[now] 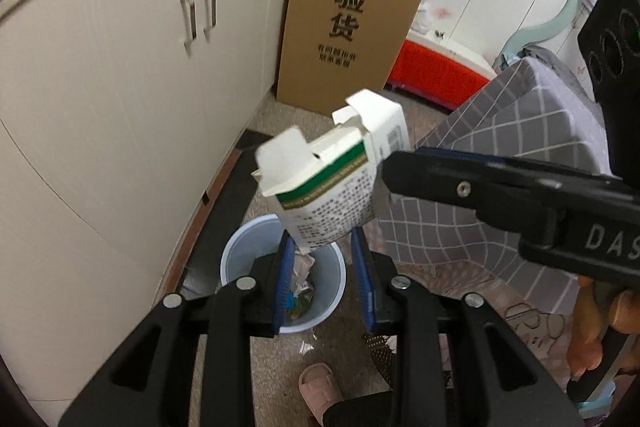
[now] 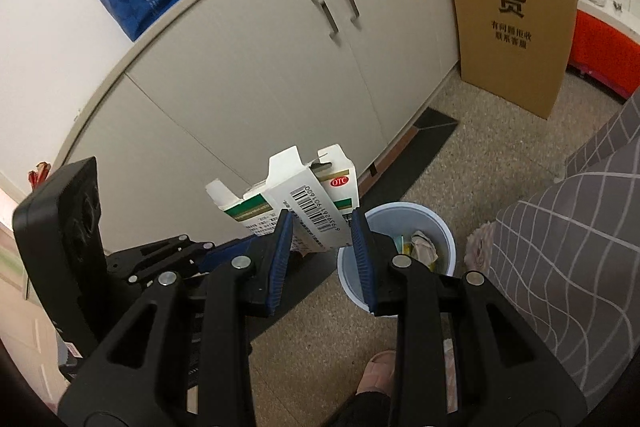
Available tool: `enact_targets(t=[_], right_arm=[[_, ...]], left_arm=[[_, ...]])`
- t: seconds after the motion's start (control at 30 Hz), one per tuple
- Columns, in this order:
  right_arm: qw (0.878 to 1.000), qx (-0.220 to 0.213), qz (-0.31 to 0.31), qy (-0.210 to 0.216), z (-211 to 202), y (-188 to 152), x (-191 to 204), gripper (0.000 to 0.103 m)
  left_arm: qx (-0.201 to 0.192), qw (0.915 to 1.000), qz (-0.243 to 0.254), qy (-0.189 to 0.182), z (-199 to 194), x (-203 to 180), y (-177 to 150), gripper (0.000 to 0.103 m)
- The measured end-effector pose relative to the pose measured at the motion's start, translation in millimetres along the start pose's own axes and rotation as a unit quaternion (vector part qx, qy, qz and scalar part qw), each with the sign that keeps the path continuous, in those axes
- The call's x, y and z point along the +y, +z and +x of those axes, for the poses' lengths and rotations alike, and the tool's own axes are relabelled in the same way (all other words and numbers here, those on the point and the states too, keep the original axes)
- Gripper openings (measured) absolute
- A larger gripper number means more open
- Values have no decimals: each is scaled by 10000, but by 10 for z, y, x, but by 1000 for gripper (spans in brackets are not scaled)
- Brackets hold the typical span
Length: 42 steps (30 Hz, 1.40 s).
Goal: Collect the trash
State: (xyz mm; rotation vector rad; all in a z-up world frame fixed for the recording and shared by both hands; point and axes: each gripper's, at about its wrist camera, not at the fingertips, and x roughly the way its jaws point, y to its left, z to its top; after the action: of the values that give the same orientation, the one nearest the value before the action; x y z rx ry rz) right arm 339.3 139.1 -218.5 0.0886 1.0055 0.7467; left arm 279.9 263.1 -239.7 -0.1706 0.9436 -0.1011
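Observation:
My left gripper (image 1: 323, 239) is shut on the lower end of a white medicine box with a green stripe (image 1: 320, 195), its top flaps open. The box hangs tilted above a pale blue waste bin (image 1: 334, 287) with crumpled paper inside. From the right comes my right gripper (image 1: 394, 163), shut on a second white box (image 1: 380, 123) just behind the first. In the right wrist view the right gripper (image 2: 321, 223) clamps that barcode-and-OTC box (image 2: 316, 211), up and left of the bin (image 2: 408, 207). The left gripper (image 2: 236, 247) holds the striped box (image 2: 250, 213) beside it.
A beige cabinet (image 1: 120, 87) curves along the left, with a dark mat (image 2: 424, 135) at its foot. A tall cardboard sheet (image 1: 352, 19) leans at the back beside a red crate (image 1: 432, 71). A grey checked cover (image 1: 520, 131) fills the right. A slippered foot (image 1: 320, 391) stands near.

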Motion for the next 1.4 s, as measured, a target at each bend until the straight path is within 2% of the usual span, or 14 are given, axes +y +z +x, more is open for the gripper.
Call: enact_targets(t=[0.1,0.17,0.2,0.23,0.3,0.43,0.63,0.83,1.0,1.17,1.4], right_arm=[[9999,97,49,-75,155,2,-51,33],[9995,224,144,-177,296,-2,-110,47],[9989,278,230,-294,376,-20,-167,57],[9984,349,303,-333,432,-37,-219,57],[9972,447,443,-405,506,-85,-312,57],[9960,548,422,-559,549,-148,-367,57],[9947,442,202,-907,363,-157,-273,58],[9935,173,-71,-1126,-34,-159,-62,59],[9933,-215,-198,-1122,-534,-150,146,60],[9904,-667,-341,-1160,-1089,-167,315,63],[9793,-1485,-458,-1299,-2056,-322,455,66]], left_arm=[[86,9999,-80,-33,123,69,-9,27],[150,9997,-169,-48,216,125,0,35],[183,9996,-214,3,262,147,11,51],[182,9994,-283,100,308,182,9,67],[191,9984,-406,333,398,253,10,69],[375,9962,-595,509,527,368,-18,70],[425,9940,-644,774,490,367,-49,70],[155,9910,-684,1142,146,275,61,73],[-297,9891,-601,1314,-355,56,174,75],[-846,9857,-458,1386,-954,-292,264,78],[-1599,9771,-192,1390,-1751,-883,279,83]])
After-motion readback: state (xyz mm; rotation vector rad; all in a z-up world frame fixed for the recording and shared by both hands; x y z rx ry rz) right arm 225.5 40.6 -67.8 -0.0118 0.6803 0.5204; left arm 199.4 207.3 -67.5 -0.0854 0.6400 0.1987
